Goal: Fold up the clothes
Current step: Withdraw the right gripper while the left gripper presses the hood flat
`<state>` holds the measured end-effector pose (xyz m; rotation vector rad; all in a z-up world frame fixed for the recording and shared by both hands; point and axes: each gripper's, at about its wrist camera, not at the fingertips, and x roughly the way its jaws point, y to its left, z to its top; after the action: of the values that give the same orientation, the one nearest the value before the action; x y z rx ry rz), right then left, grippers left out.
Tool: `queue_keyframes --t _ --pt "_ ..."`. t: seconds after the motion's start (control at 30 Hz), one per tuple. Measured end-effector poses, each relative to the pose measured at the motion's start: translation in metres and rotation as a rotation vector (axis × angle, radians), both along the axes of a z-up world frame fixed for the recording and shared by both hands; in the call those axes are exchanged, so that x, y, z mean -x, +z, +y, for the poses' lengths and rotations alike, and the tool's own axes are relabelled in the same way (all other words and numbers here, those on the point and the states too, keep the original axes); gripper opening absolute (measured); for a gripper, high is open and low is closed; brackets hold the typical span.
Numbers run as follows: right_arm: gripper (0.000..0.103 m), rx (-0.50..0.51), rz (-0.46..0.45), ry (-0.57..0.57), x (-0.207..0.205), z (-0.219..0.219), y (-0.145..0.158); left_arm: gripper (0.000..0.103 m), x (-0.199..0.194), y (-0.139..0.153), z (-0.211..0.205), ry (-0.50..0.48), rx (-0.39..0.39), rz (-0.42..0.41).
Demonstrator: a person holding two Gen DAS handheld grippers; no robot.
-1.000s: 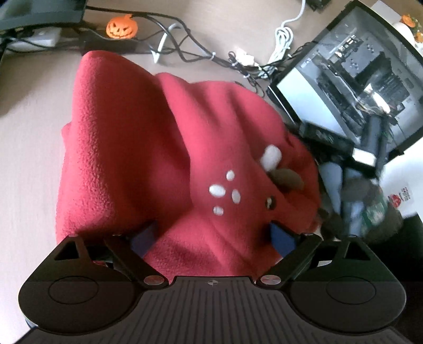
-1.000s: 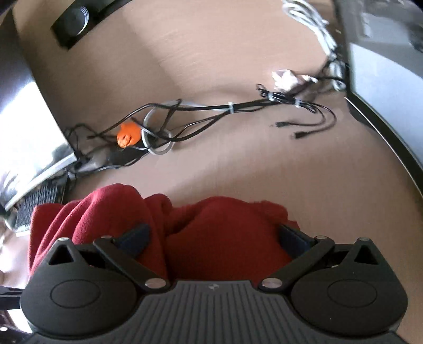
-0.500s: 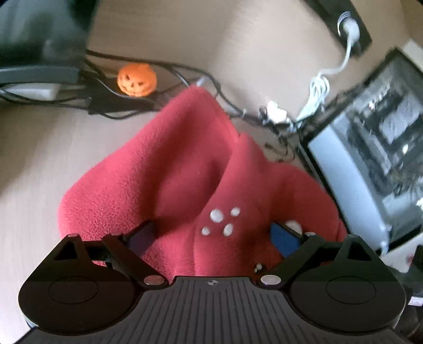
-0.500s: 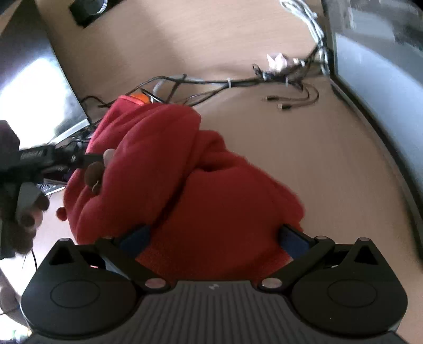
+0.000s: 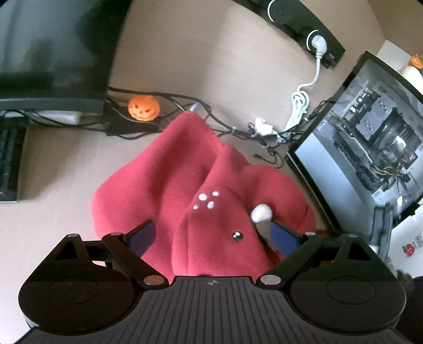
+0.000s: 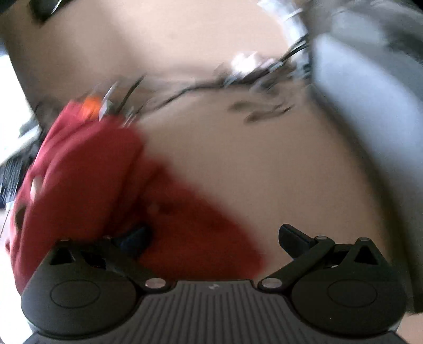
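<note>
Left wrist view: a red fleece garment with white dots, a small dark eye and a white pompom lies bunched in a mound on the beige wooden desk. The left gripper sits low over its near edge, both fingers spread wide. Fleece fills the gap between them, touching both blue pads. Whether they actually pinch cloth, cannot tell; they stand far apart. No containers in sight. Beyond the mound: an orange pumpkin figure among tangled black cables, a dark monitor at far left, a glass-sided computer case at right, and a white cable running up to a black power strip.

Right wrist view: heavily motion-blurred. The right gripper has its fingers wide apart, holding nothing. The garment spreads on the desk at left. The left finger lies against it or over it; the blur hides which. The right finger hangs over bare desk. The pumpkin shows as an orange smear by the far tip of the fleece.
</note>
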<state>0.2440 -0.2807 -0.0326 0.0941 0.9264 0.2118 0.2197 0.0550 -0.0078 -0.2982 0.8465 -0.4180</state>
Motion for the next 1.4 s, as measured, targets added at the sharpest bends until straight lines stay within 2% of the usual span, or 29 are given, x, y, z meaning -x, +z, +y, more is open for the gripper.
queue_keyframes --t 0.07,0.17,0.27,0.4,0.43,0.53,0.6,0.77,0.83,0.93,1.03,1.17,1.4 --pt "0.103 0.020 -0.026 0.029 0.009 0.017 0.000 0.097 0.001 0.000 0.005 0.018 -0.006 0.002" --pt "0.103 -0.028 0.016 0.103 0.019 0.030 0.000 0.097 -0.001 -0.004 0.007 0.033 -0.012 0.013" --pt "0.103 -0.027 0.015 0.195 0.032 0.042 0.004 0.097 -0.004 -0.008 0.002 0.025 -0.046 0.009" --pt "0.103 -0.098 -0.017 0.261 0.040 0.029 0.027 0.097 -0.007 -0.013 -0.005 0.007 -0.137 -0.009" --pt "0.103 -0.122 -0.033 0.273 0.041 0.023 0.035 0.097 -0.007 -0.014 -0.005 0.001 -0.137 -0.010" --pt "0.103 -0.254 -0.078 0.220 0.033 -0.007 0.063 0.097 -0.006 -0.015 -0.002 -0.001 -0.122 -0.009" --pt "0.103 -0.286 -0.112 0.170 0.021 -0.018 0.074 0.097 -0.004 -0.016 0.002 0.012 -0.109 -0.001" --pt "0.103 -0.224 -0.158 0.079 -0.014 -0.002 0.067 0.097 0.003 -0.019 0.009 0.041 -0.117 0.023" --pt "0.103 -0.182 -0.145 0.060 -0.026 0.013 0.054 0.097 0.007 -0.023 0.011 0.043 -0.116 0.039" --pt "0.103 -0.071 -0.077 0.076 -0.041 0.039 0.023 0.097 0.008 -0.030 0.012 0.038 -0.101 0.062" --pt "0.103 -0.068 -0.078 0.075 -0.034 0.039 0.018 0.097 0.003 -0.038 0.012 0.034 -0.095 0.074" --pt "0.103 -0.064 -0.080 0.071 -0.020 0.028 0.019 0.098 -0.014 -0.046 0.010 0.020 -0.036 0.100" --pt "0.103 -0.061 -0.058 0.012 0.012 0.021 0.022 0.097 -0.052 -0.044 -0.016 -0.043 -0.039 0.061"
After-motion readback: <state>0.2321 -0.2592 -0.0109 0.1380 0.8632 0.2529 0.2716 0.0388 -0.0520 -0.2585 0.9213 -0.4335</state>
